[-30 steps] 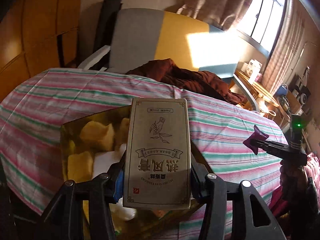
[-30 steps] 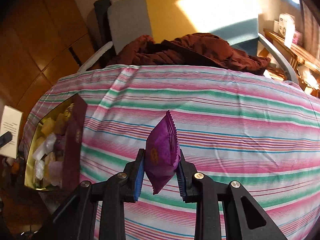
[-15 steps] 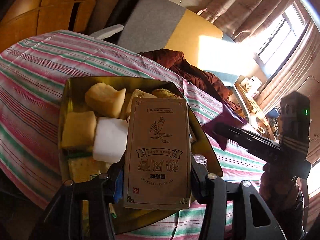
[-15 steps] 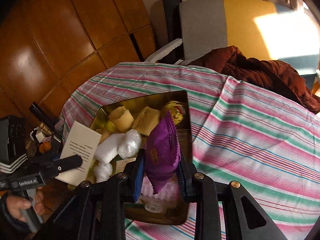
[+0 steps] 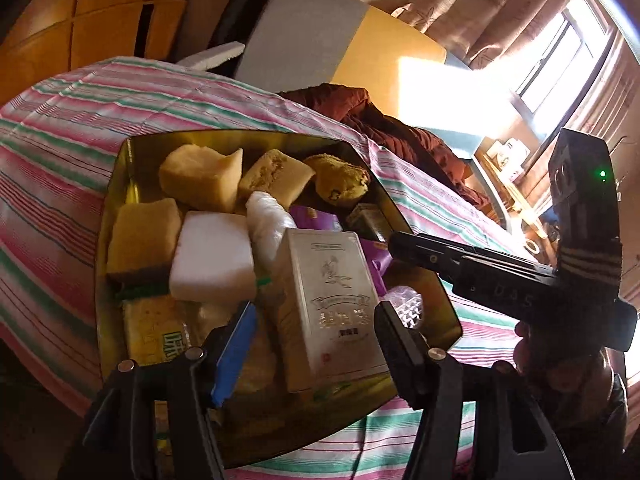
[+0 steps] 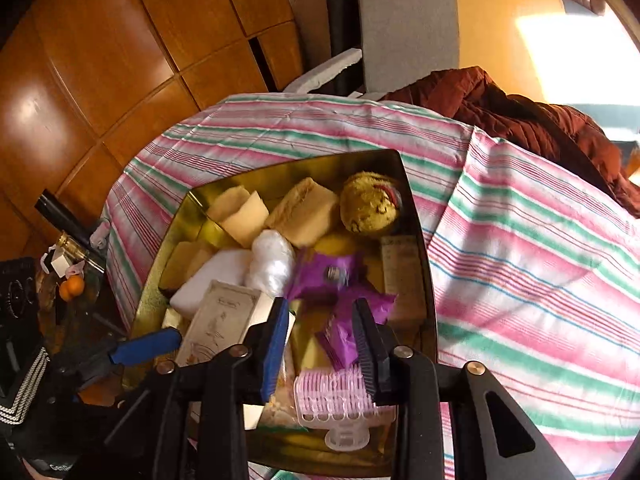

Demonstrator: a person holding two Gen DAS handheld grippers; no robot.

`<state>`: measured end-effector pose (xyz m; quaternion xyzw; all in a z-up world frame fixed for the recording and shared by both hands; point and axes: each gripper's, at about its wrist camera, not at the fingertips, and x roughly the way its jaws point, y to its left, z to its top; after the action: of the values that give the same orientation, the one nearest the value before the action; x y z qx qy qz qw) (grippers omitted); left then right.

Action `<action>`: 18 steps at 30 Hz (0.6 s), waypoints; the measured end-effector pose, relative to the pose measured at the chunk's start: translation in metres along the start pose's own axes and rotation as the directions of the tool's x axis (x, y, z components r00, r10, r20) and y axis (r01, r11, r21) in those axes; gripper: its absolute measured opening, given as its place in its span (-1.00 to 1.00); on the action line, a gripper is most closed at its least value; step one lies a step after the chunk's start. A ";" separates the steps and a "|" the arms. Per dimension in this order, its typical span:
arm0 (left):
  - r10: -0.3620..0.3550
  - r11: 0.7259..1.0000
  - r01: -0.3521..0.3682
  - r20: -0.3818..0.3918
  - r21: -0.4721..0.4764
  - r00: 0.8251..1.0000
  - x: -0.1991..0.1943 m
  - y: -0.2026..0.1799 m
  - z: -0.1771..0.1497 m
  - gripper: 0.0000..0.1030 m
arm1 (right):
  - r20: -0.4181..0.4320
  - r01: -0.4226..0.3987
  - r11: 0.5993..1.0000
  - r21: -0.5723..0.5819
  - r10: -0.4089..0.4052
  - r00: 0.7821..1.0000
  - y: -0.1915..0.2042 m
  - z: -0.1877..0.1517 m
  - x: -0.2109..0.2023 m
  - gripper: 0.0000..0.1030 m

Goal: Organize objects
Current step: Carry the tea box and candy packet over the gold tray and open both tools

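Note:
A gold tin on the striped cloth holds several sponges, cakes and packets. The beige printed box lies in the tin, free between the spread fingers of my left gripper, which is open. My right gripper is open above the tin. The purple packet lies loose in the tin under it, beside another purple packet. The right gripper's arm reaches over the tin's right side in the left wrist view.
A striped cloth covers the table. A dark red jacket lies at the far edge by a grey and yellow chair. Wooden panels stand at left. A pink hair roller lies in the tin's near end.
Both grippers have opened over the tin. The beige box has dropped from the left gripper into the tin. The purple packet has dropped from the right gripper into the tin.

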<state>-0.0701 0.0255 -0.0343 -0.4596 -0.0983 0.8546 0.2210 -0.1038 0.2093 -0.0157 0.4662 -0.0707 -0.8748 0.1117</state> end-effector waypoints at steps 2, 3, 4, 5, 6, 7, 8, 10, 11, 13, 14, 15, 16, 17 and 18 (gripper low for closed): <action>0.051 0.998 -0.052 0.036 0.028 0.998 -0.007 -0.002 -0.001 0.21 | 0.003 0.010 1.000 0.004 -0.010 1.000 0.001 -0.003 0.000 -0.32; 0.074 0.996 -0.076 0.054 0.043 0.996 -0.012 -0.002 -0.002 0.22 | 0.005 0.006 1.000 0.008 -0.006 1.000 0.001 -0.005 0.000 -0.28; 0.095 0.994 -0.100 0.075 0.054 0.993 -0.017 -0.003 -0.003 0.23 | 0.009 0.007 1.000 0.009 -0.007 1.000 0.002 -0.006 -0.001 -0.20; 0.113 0.991 -0.119 0.092 0.062 0.989 -0.021 -0.003 -0.003 0.27 | 0.014 0.013 1.000 0.007 -0.013 1.000 0.004 -0.008 -0.002 -0.16; 0.135 0.987 -0.144 0.113 0.071 0.984 -0.026 -0.004 -0.003 0.33 | 0.022 0.019 1.000 0.001 -0.019 1.000 0.007 -0.010 -0.004 -0.11; 0.155 0.983 -0.166 0.132 0.080 0.979 -0.030 -0.005 -0.004 0.35 | 0.031 0.024 1.000 -0.006 -0.024 0.999 0.010 -0.012 -0.006 -0.04; 0.172 0.979 -0.186 0.150 0.086 0.974 -0.035 -0.006 -0.004 0.38 | 0.040 0.034 0.999 -0.012 -0.033 0.999 0.013 -0.014 -0.008 0.01; 0.203 0.971 -0.222 0.181 0.093 0.962 -0.044 -0.008 -0.004 0.40 | 0.064 0.059 0.998 -0.028 -0.057 0.996 0.020 -0.018 -0.013 0.24; 0.218 0.966 -0.240 0.194 0.095 0.956 -0.047 -0.009 -0.004 0.40 | 0.077 0.068 0.997 -0.036 -0.065 0.995 0.023 -0.020 -0.015 0.27; 0.247 0.957 -0.273 0.222 0.095 0.943 -0.053 -0.011 -0.003 0.41 | 0.101 0.094 0.994 -0.047 -0.089 0.991 0.030 -0.025 -0.020 0.38; 0.257 0.954 -0.285 0.233 0.095 0.938 -0.057 -0.012 -0.004 0.41 | 0.113 0.109 0.993 -0.050 -0.103 0.988 0.032 -0.027 -0.022 0.41; 0.269 0.950 -0.298 0.240 0.095 0.933 -0.059 -0.013 -0.004 0.41 | 0.125 0.121 0.991 -0.053 -0.114 0.986 0.035 -0.030 -0.025 0.47; 0.281 0.946 -0.311 0.244 0.096 0.928 -0.061 -0.014 -0.005 0.41 | 0.136 0.128 0.990 -0.055 -0.119 0.984 0.037 -0.032 -0.027 0.53; 0.285 0.944 -0.317 0.248 0.097 0.926 -0.063 -0.015 -0.007 0.41 | 0.144 0.135 0.989 -0.056 -0.126 0.981 0.039 -0.034 -0.029 0.55; 0.289 0.942 -0.322 0.253 0.098 0.923 -0.065 -0.016 -0.008 0.41 | 0.152 0.143 0.988 -0.058 -0.133 0.979 0.039 -0.036 -0.030 0.56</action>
<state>-0.0277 0.0094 0.0156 -0.3487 0.0086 0.9316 0.1028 -0.0521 0.1786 -0.0026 0.3999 -0.0165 -0.9144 0.0612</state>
